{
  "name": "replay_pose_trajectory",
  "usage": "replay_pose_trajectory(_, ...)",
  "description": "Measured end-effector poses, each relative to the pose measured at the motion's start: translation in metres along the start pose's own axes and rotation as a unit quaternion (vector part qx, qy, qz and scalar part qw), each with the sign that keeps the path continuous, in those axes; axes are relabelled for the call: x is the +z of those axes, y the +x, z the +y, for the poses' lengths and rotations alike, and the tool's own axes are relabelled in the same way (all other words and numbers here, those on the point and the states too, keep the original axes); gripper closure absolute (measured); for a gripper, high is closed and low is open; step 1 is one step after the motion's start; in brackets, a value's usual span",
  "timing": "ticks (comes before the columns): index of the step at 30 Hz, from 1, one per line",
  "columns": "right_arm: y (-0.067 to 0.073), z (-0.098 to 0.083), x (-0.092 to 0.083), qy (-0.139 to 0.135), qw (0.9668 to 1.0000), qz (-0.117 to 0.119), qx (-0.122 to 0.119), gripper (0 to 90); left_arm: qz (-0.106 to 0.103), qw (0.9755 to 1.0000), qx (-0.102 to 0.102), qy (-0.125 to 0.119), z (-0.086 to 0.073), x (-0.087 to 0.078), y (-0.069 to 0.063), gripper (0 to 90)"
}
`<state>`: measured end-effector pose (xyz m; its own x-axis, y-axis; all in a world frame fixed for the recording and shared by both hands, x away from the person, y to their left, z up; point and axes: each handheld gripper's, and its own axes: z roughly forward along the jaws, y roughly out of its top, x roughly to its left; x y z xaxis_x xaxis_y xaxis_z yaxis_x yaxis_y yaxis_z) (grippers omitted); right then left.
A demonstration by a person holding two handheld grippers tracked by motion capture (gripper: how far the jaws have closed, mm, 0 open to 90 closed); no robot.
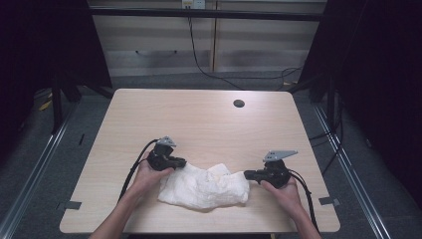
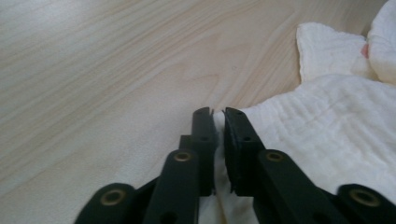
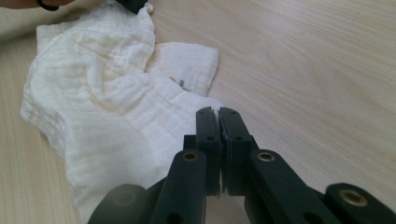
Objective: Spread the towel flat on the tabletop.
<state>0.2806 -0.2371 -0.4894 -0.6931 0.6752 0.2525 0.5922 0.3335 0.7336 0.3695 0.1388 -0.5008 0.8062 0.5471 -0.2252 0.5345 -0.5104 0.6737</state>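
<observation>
A crumpled white cloth (image 1: 204, 186) lies near the front of the wooden table (image 1: 199, 114). My left gripper (image 1: 183, 163) is at the cloth's upper left corner. In the left gripper view the jaws (image 2: 218, 112) are pressed together on a fold of the cloth (image 2: 327, 126). My right gripper (image 1: 247, 174) is at the cloth's right edge. In the right gripper view its jaws (image 3: 217, 111) are shut on the edge of the cloth (image 3: 102, 107), whose bulk spreads away to the left. The left gripper (image 3: 133, 4) shows at the cloth's far corner.
A round cable hole (image 1: 239, 103) sits in the table's far right part. Bare tabletop stretches behind the cloth. Black cables trail from both grippers toward the front edge. Dark curtains and floor rails flank the table.
</observation>
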Motion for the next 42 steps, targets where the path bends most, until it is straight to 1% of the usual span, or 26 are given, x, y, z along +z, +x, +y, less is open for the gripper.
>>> replay_pose_trajectory(4,0.0,0.0,-0.002,-0.004,1.0,0.0,0.001,87.5,0.001,1.0,0.001,-0.008,-0.002,-0.001,0.0,87.6)
replay_pose_trajectory(6,-0.001,0.002,-0.005,-0.012,0.9999,0.0,0.003,87.5,-0.009,0.9994,-0.008,-0.034,0.0,-0.01,0.002,87.8)
replay_pose_trajectory(7,-0.002,0.003,-0.008,-0.019,0.9998,0.0,0.003,87.5,-0.009,0.9994,-0.008,-0.034,0.0,-0.01,0.002,87.8)
replay_pose_trajectory(8,-0.003,0.003,-0.01,-0.022,0.9997,-0.001,0.004,87.5,-0.015,0.9985,-0.01,-0.051,0.003,-0.018,0.002,87.8)
replay_pose_trajectory(9,-0.003,0.004,-0.012,-0.025,0.9997,-0.002,0.004,87.5,-0.019,0.9979,-0.011,-0.061,0.005,-0.024,0.002,87.8)
replay_pose_trajectory(10,-0.003,0.006,-0.014,-0.029,0.9996,-0.004,0.004,87.5,-0.019,0.9979,-0.011,-0.061,0.005,-0.024,0.002,87.8)
replay_pose_trajectory(11,-0.004,0.008,-0.018,-0.038,0.9993,-0.006,0.005,87.5,-0.026,0.9962,-0.013,-0.083,0.009,-0.036,0.001,87.8)
replay_pose_trajectory(12,-0.004,0.01,-0.02,-0.043,0.999,-0.006,0.005,87.5,-0.026,0.9954,-0.014,-0.091,0.01,-0.042,0.001,87.9)
replay_pose_trajectory(13,-0.004,0.01,-0.02,-0.043,0.999,-0.006,0.005,87.5,-0.026,0.9954,-0.014,-0.091,0.01,-0.042,0.001,87.9)
replay_pose_trajectory(14,-0.002,0.016,-0.026,-0.056,0.9984,-0.007,0.0,87.5,-0.028,0.9942,-0.013,-0.102,0.012,-0.049,0.001,87.9)
replay_pose_trajectory(15,-0.001,0.019,-0.028,-0.061,0.9981,-0.007,-0.002,87.5,-0.028,0.9923,-0.017,-0.12,0.013,-0.059,0.0,87.9)
replay_pose_trajectory(16,0.0,0.023,-0.03,-0.067,0.9977,-0.007,-0.006,87.5,-0.031,0.9907,-0.02,-0.131,0.015,-0.065,0.001,87.9)
replay_pose_trajectory(19,0.003,0.035,-0.037,-0.086,0.9961,-0.007,-0.015,87.5,-0.029,0.9869,-0.017,-0.157,0.019,-0.082,0.0,88.0)
replay_pose_trajectory(22,0.005,0.047,-0.044,-0.097,0.995,-0.009,-0.024,87.5,-0.025,0.984,-0.01,-0.176,0.024,-0.098,0.0,88.0)
replay_pose_trajectory(23,0.006,0.052,-0.047,-0.1,0.9946,-0.011,-0.027,87.5,-0.026,0.9825,-0.013,-0.184,0.025,-0.102,0.0,88.1)
replay_pose_trajectory(25,0.006,0.062,-0.054,-0.11,0.9933,-0.014,-0.031,87.6,-0.024,0.9812,-0.01,-0.191,0.027,-0.109,0.002,88.1)
replay_pose_trajectory(27,0.006,0.071,-0.061,-0.12,0.992,-0.017,-0.035,87.5,-0.021,0.9795,-0.013,-0.2,0.031,-0.116,0.004,88.1)
replay_pose_trajectory(29,0.005,0.081,-0.067,-0.13,0.9907,-0.018,-0.036,87.5,-0.013,0.9786,-0.013,-0.205,0.037,-0.122,0.007,88.1)
replay_pose_trajectory(31,0.003,0.091,-0.072,-0.137,0.9897,-0.02,-0.038,87.5,-0.009,0.9765,-0.017,-0.215,0.045,-0.129,0.01,88.1)
replay_pose_trajectory(32,0.001,0.096,-0.073,-0.139,0.9893,-0.022,-0.039,87.6,-0.003,0.9761,-0.015,-0.217,0.049,-0.132,0.012,88.1)
replay_pose_trajectory(35,-0.003,0.114,-0.078,-0.151,0.9874,-0.026,-0.041,87.6,0.007,0.9727,-0.015,-0.232,0.06,-0.143,0.014,88.1)
replay_pose_trajectory(36,-0.004,0.121,-0.08,-0.156,0.9865,-0.025,-0.043,87.6,0.006,0.9718,-0.015,-0.235,0.062,-0.145,0.015,88.1)
replay_pose_trajectory(38,-0.005,0.126,-0.081,-0.157,0.9862,-0.027,-0.045,87.6,0.01,0.9716,-0.013,-0.236,0.066,-0.149,0.016,88.1)
replay_pose_trajectory(40,-0.006,0.139,-0.082,-0.162,0.9851,-0.029,-0.05,87.6,0.015,0.9704,-0.011,-0.241,0.073,-0.154,0.017,88.1)
replay_pose_trajectory(41,-0.006,0.15,-0.083,-0.165,0.9845,-0.03,-0.053,87.6,0.02,0.9698,-0.009,-0.243,0.079,-0.157,0.018,88.2)
replay_pose_trajectory(42,-0.007,0.153,-0.083,-0.166,0.9841,-0.03,-0.056,87.6,0.021,0.9691,-0.011,-0.245,0.082,-0.159,0.018,88.2)
